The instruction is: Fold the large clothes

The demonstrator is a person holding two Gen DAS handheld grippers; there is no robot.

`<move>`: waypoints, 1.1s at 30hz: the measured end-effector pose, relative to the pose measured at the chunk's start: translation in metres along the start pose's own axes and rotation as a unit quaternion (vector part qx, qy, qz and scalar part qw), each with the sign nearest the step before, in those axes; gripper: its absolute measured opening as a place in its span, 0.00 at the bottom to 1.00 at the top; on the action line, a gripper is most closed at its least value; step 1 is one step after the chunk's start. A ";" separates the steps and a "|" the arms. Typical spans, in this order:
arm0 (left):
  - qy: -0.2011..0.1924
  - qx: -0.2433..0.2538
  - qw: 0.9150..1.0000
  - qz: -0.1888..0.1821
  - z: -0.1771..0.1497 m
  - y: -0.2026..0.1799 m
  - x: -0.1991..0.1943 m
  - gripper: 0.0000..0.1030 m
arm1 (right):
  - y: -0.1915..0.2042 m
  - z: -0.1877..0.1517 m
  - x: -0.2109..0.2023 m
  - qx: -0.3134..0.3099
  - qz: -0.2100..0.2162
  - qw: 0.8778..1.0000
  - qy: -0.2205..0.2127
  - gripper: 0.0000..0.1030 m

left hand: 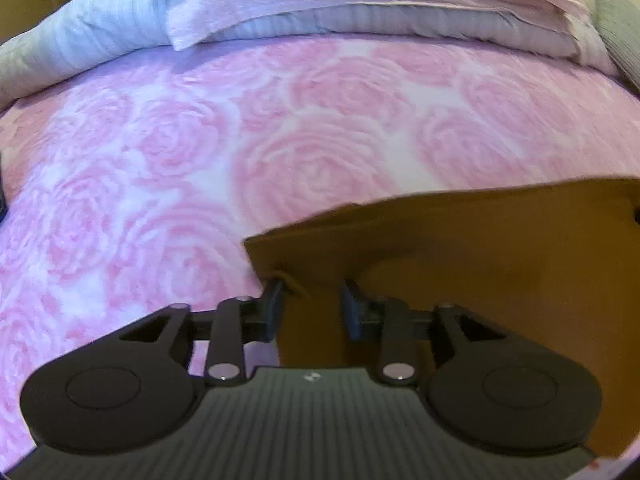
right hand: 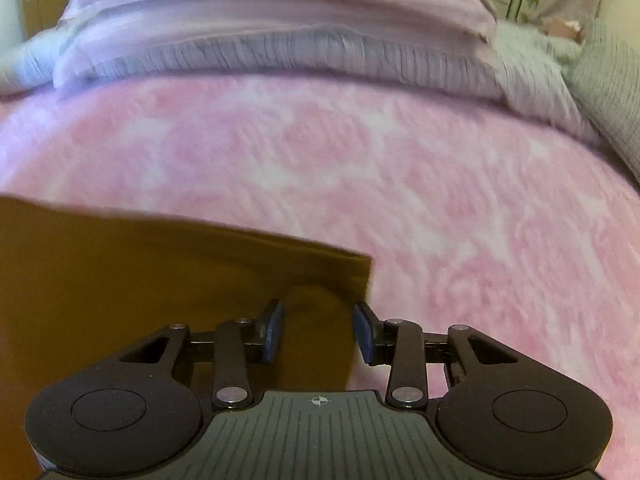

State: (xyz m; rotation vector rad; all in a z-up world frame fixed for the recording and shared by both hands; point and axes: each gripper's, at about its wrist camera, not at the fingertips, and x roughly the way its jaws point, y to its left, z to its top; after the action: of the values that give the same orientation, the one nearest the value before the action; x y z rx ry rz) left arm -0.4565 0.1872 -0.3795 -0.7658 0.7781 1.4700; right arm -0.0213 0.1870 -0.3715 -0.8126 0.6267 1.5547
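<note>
- On the bed, the rose-patterned pink blanket point(left hand: 168, 152) is the work surface; the brown garment point(left hand: 480, 280) lies flat on it at the near edge.
- Left wrist view: the left gripper point(left hand: 312, 304) hangs over the garment's left corner, jaws apart. Cloth shows in the gap, and a small tuck of fabric touches the left pad; the right pad stands clear of it. No grip.
- Right wrist view: the right gripper point(right hand: 318, 330) sits over the brown garment point(right hand: 140, 280) at its right corner. Jaws are part open, the blue pads point(right hand: 274, 330) are apart, and the cloth passes between them unpinched.
- Progress, judged: the far edge runs straight from corner to corner and looks like a doubled layer, so at least one fold seems laid down. Both corners appear freshly set down.
- Remaining, judged: further folds to reduce the piece, then smoothing. How much of the garment lies below the frame cannot be told.
- Containers: none visible. The folded pink and grey bedding point(right hand: 280, 32) stacked at the far side holds nothing that can be seen.
</note>
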 end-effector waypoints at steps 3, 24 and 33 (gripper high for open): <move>0.035 -0.032 0.999 0.026 0.009 0.001 -0.011 0.28 | -0.016 -0.005 -0.019 0.034 -0.011 0.999 0.011 0.34; 0.189 -0.087 0.976 0.056 -0.053 -0.103 -0.112 0.43 | 0.051 -0.068 -0.128 0.026 0.118 0.980 0.160 0.61; 0.166 -0.086 0.982 0.026 -0.061 -0.083 -0.116 0.43 | 0.001 -0.060 -0.115 0.108 0.102 0.981 0.125 0.61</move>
State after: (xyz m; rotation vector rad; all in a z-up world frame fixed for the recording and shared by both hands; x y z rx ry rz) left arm -0.3681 0.0749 -0.3185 -1.1496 0.9344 1.4897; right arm -0.0081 0.0703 -0.3171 -0.8037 1.0724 1.5451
